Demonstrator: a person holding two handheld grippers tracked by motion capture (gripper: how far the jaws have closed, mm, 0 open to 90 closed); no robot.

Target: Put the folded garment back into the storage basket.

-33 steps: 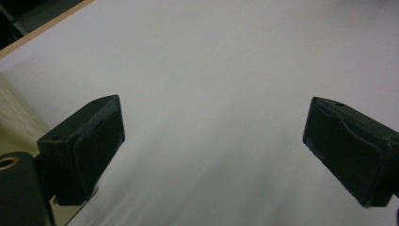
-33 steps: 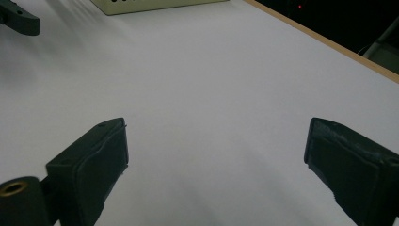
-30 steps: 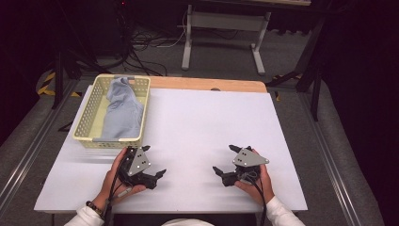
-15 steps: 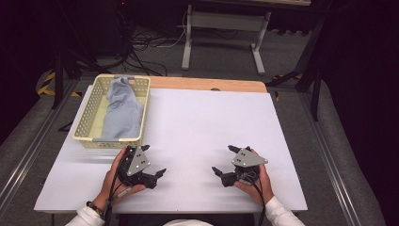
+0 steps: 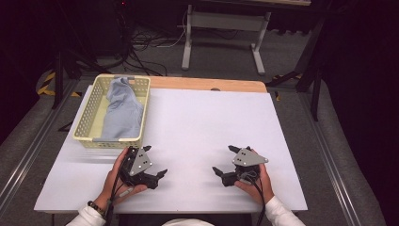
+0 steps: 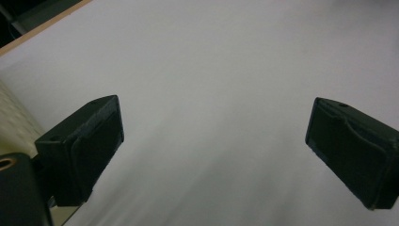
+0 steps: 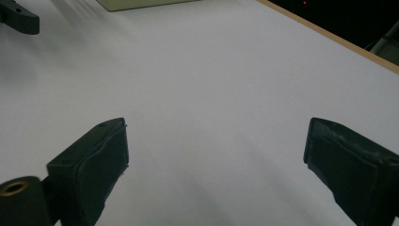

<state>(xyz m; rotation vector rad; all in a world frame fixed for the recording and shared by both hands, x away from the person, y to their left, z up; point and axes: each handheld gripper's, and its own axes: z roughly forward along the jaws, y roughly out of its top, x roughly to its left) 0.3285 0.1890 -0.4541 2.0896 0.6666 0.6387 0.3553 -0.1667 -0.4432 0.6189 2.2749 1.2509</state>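
At the far left of the bench (image 5: 207,117) stands a pale yellow mesh basket (image 5: 84,120), and a blue-grey cloth (image 5: 123,110) lies crumpled inside it, one end draped up against the far rim. The cloth looks soft, light and limp; it should sag and trail when lifted, so a pinch on a raised fold near its upper end seems the best hold, clear of the mesh. Just in front of the basket's near wall the left claw (image 5: 154,165) rests on the bench, released, its jaws spread wide over bare white surface. Well apart to the right, the right claw (image 5: 225,160) also rests released, jaws wide, nothing between them.
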